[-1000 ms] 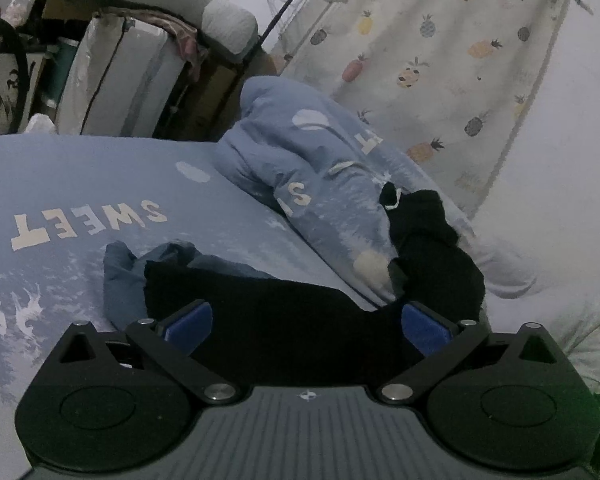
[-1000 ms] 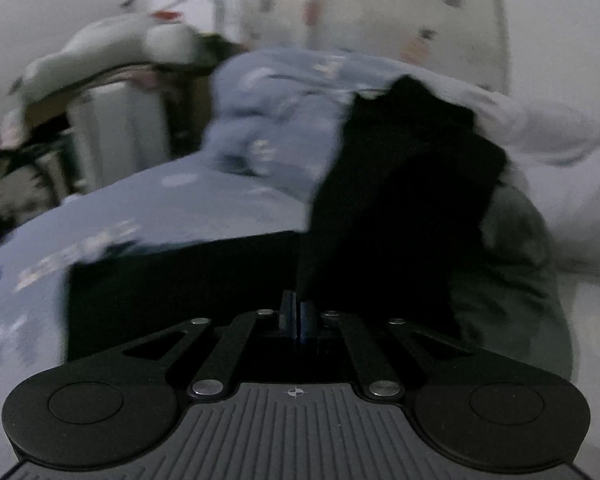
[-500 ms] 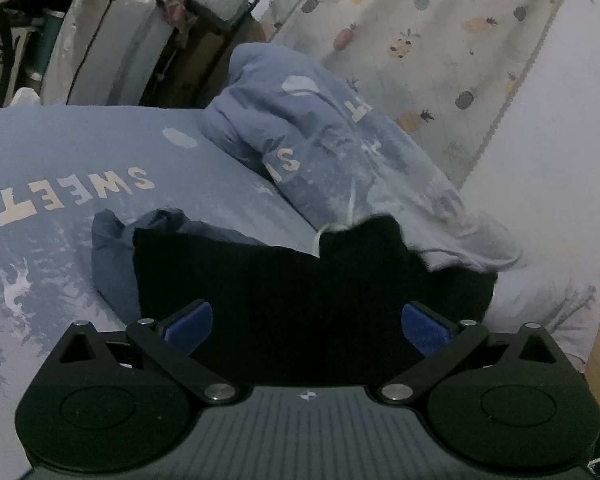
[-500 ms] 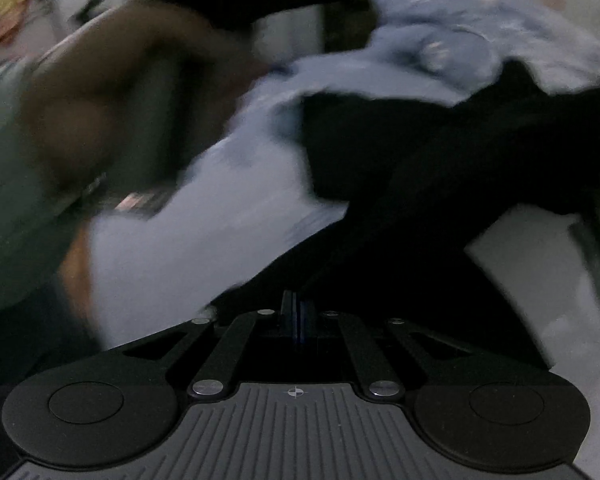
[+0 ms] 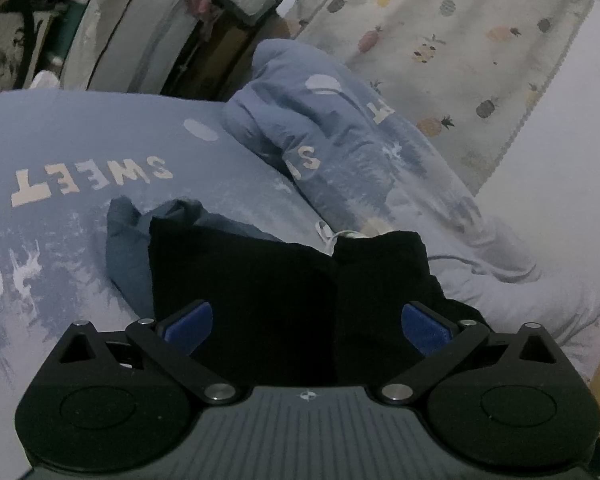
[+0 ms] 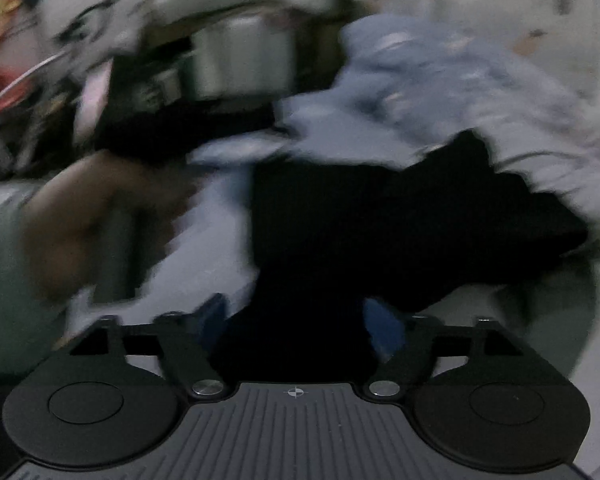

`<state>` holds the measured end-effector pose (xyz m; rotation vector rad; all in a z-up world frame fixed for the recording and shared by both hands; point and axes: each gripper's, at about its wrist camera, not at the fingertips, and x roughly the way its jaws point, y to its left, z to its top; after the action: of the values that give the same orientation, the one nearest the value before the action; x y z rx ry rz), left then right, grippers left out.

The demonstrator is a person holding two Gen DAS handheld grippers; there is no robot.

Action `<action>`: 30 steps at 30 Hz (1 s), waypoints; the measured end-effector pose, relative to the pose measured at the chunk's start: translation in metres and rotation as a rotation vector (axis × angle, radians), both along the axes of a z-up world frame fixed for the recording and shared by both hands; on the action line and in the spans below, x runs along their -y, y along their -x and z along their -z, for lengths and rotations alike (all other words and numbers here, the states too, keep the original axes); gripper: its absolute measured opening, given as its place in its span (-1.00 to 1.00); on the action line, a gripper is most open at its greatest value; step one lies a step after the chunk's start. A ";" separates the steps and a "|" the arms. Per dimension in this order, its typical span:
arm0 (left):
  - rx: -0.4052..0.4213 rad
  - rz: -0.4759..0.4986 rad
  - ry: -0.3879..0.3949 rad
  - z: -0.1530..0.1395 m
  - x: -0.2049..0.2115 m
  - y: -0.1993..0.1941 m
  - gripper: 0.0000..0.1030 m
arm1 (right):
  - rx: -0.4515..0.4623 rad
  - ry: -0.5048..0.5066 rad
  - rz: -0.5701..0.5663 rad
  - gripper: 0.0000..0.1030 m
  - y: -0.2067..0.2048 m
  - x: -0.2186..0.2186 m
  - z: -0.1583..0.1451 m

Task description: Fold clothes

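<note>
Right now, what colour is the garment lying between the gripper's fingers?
Black garment, plain with no visible pattern; clearest in the left wrist view.

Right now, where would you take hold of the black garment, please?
Grip the black garment at its far left corner, coming from the left: that squared edge lies clear on the blue cloth, while the right side is doubled over.

Bunched blue duvet (image 5: 340, 140) before pineapple curtain (image 5: 460, 60)
</note>
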<state>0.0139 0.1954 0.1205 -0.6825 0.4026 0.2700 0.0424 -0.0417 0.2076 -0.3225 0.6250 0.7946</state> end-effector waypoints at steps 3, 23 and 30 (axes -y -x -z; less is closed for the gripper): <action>0.009 -0.023 0.016 -0.001 -0.003 0.002 1.00 | 0.114 0.015 0.110 0.93 -0.039 -0.002 -0.001; -0.006 -0.052 0.188 0.019 -0.027 -0.003 1.00 | 0.034 0.142 0.217 -0.91 -0.170 -0.063 0.096; 0.008 -0.050 0.187 0.021 -0.028 -0.003 1.00 | 0.015 0.058 0.213 -0.96 -0.097 0.016 0.073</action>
<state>0.0164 0.2237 0.0995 -0.8774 0.4070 0.2787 0.1394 -0.0572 0.1346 -0.3088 0.6571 0.5702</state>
